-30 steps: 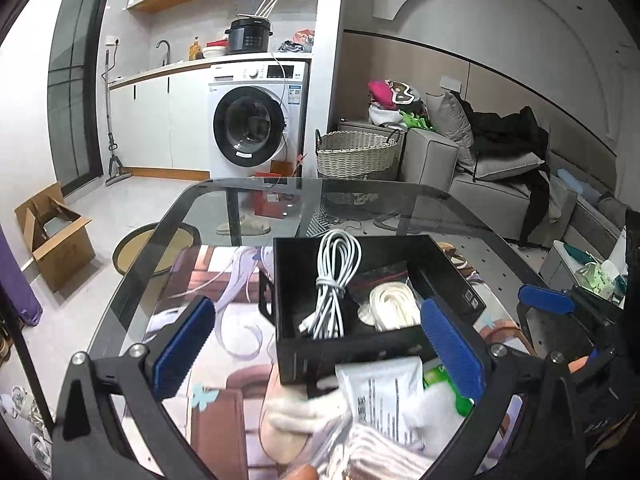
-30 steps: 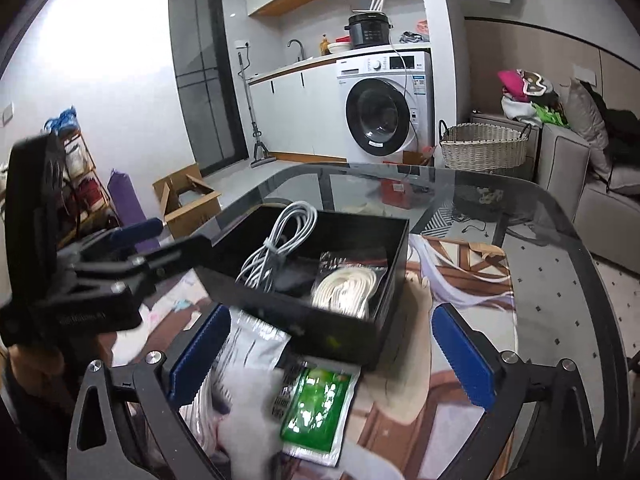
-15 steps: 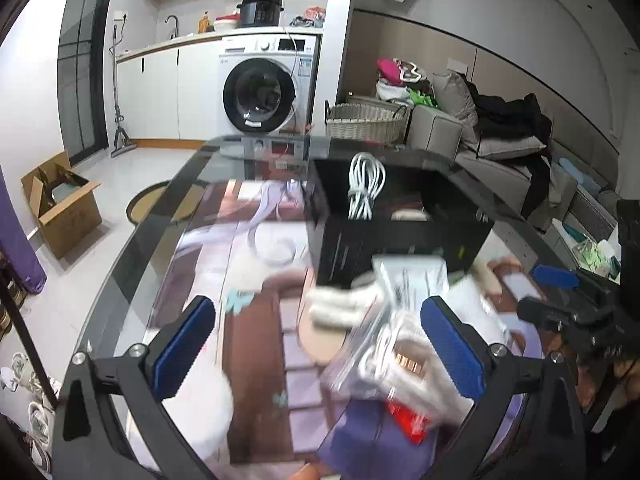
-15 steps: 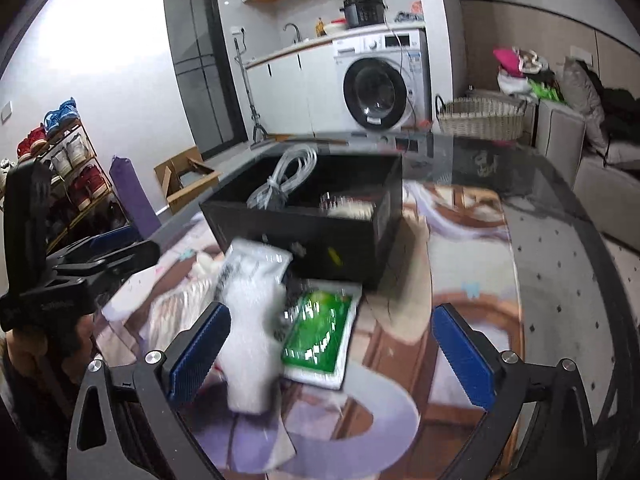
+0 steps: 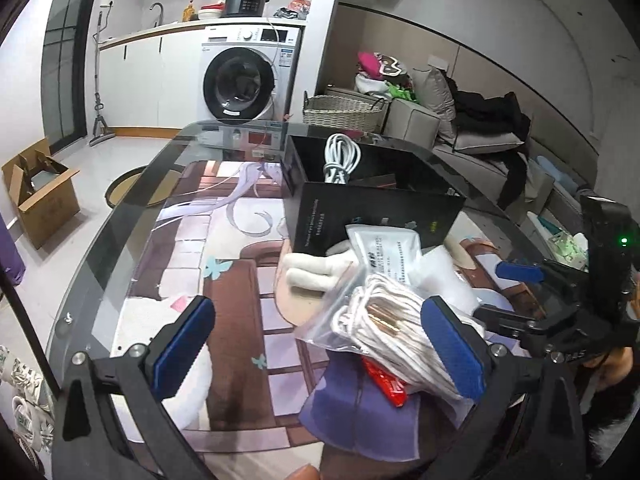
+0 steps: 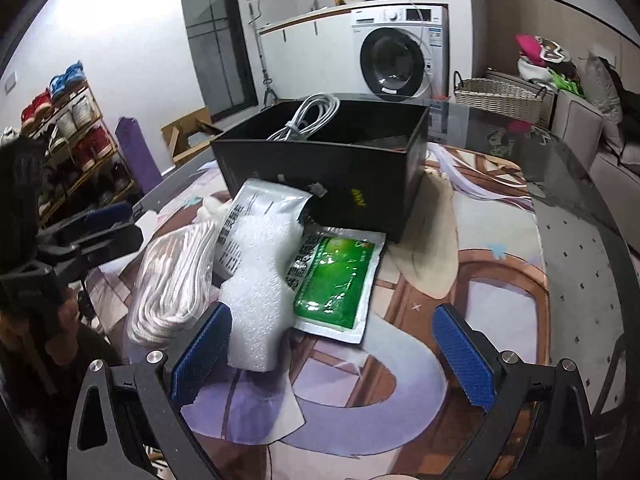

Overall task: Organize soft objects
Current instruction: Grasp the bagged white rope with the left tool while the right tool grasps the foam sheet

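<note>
Both tools are hanging wide open over the worktop (image 6: 568, 248): the left hand-held gripper (image 5: 320, 352) beside a bagged white cord (image 5: 380, 320), the right hand-held gripper (image 6: 336, 356) by a white foam piece (image 6: 260, 284) and green packet (image 6: 336, 280). Behind them, a black box (image 6: 320, 160) is holding a coiled white cable (image 6: 308, 116).
</note>
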The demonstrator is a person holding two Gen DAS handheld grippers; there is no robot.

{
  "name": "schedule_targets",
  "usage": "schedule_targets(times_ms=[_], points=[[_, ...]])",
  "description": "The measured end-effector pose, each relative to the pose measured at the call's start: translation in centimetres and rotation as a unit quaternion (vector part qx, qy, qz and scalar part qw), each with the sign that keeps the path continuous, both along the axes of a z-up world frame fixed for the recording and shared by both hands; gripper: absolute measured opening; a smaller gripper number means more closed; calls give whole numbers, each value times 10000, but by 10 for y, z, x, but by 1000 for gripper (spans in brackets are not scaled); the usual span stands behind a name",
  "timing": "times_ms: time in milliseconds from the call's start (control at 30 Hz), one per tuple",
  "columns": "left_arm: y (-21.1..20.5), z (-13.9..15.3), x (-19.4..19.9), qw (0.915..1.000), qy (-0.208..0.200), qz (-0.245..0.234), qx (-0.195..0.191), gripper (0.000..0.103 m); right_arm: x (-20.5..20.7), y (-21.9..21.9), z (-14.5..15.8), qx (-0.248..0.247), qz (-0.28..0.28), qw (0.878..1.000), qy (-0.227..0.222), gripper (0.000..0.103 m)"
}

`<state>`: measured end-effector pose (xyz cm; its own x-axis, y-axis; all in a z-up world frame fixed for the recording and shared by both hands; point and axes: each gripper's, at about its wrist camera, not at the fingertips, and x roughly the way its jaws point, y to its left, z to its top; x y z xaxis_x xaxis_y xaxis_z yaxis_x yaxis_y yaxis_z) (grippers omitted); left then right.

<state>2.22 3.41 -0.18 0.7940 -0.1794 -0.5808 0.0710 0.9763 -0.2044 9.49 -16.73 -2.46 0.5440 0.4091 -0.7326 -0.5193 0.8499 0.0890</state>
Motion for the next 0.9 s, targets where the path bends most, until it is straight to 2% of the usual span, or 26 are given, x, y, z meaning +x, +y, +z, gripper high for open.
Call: schedule_targets(times_ms=[333,433,600,800,900], points=[[-9,-3,5,9996,120,-243,51,103,0,21,-3,-114,279,9995,-24,97],[-11,-4,4,9994,137,-302,26,103,3,26,-4,-128,282,9995,4,84],[-14,-3,4,9990,169,-413,-30,103,3,32,-7,-181,361,9992,48,77],[-16,-9,4,9982,295,-528,23,103,6,39,-12,-281,408,9988,59,63],[-14,-13,5,9980,408,-476,59,103,5,39,-11,-284,443,9986,23,40]])
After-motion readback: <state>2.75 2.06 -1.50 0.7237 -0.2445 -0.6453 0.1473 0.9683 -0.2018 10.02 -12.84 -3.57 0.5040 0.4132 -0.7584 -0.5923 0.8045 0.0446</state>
